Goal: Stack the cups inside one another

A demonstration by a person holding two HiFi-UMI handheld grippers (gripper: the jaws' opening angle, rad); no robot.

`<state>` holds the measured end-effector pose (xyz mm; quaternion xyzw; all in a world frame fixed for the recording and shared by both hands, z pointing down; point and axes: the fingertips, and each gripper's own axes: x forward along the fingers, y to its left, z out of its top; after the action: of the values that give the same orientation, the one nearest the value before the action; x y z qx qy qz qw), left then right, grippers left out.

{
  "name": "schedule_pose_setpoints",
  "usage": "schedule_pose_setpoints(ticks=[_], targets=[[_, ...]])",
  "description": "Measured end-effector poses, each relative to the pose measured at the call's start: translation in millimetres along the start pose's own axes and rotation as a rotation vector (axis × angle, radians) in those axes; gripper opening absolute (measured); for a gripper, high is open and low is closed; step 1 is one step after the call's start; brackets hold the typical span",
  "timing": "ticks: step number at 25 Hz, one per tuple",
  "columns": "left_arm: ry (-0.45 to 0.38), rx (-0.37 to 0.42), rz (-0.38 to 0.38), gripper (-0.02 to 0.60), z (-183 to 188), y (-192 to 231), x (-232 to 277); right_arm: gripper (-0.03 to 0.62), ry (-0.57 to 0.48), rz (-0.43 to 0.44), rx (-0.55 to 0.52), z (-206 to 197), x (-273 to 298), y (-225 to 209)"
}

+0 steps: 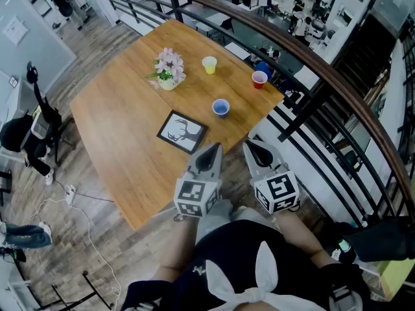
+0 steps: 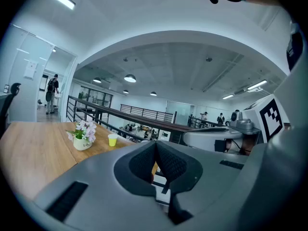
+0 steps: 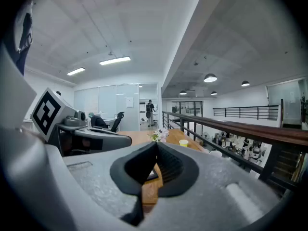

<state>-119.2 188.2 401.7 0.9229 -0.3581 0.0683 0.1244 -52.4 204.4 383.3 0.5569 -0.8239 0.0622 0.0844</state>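
Head view: yellow cup (image 1: pixel 209 65), red cup (image 1: pixel 259 79) and blue cup (image 1: pixel 220 108) are set apart, unstacked, on the wooden table (image 1: pixel 117 109), upper centre; left gripper (image 1: pixel 213 153) and right gripper (image 1: pixel 254 149) are held side by side below them. Left gripper view: jaws are clenched together, nothing grasped. Right gripper view: jaws are likewise clenched, empty

On the table (image 1: pixel 117 109): flowerpot (image 1: pixel 168 70) far left, 3 cups (image 1: pixel 220 108) right, picture frame (image 1: pixel 182 131) nearest.
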Motion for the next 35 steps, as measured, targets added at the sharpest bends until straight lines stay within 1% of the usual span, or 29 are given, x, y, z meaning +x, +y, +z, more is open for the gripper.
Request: schedule_pose_setpoints(ticks=[6,10,14,17,20,24,25,27,28,30,33,35], targets=[[0.009,0.003,0.006,0.017,-5,12,8,-0.002,0.004,0.002,0.016,-8,13,-3],[0.026,0.006,-0.002,0.017,-1,27,14,-0.002,0.026,0.010,-0.012,-10,31,0],[0.027,0.012,-0.010,0.017,2,48,20,-0.002,0.058,-0.025,-0.024,-14,52,0],[0.026,0.017,-0.020,0.017,1,60,23,-0.002,0.066,-0.032,-0.021,-16,64,3],[0.040,0.027,-0.036,0.017,-1,69,21,-0.002,0.076,-0.059,-0.028,-19,72,5],[0.066,0.010,-0.043,0.017,-4,77,20,-0.002,0.072,-0.084,-0.004,-20,83,7],[0.072,0.008,-0.049,0.017,-7,76,19,0.016,0.069,-0.078,0.005,-21,83,9],[0.084,0.008,-0.063,0.017,-12,75,20,0.141,0.069,-0.058,0.015,-23,86,12],[0.089,0.009,-0.067,0.017,-14,76,22,0.177,0.073,-0.050,0.014,-24,88,12],[0.102,0.010,-0.066,0.017,-16,79,27,0.215,0.089,-0.041,0.007,-26,94,9],[0.120,0.009,-0.065,0.017,-19,88,34,0.289,0.108,-0.030,-0.002,-27,105,1],[0.128,0.013,-0.058,0.017,-19,96,42,0.303,0.115,-0.026,-0.005,-28,116,-9]])
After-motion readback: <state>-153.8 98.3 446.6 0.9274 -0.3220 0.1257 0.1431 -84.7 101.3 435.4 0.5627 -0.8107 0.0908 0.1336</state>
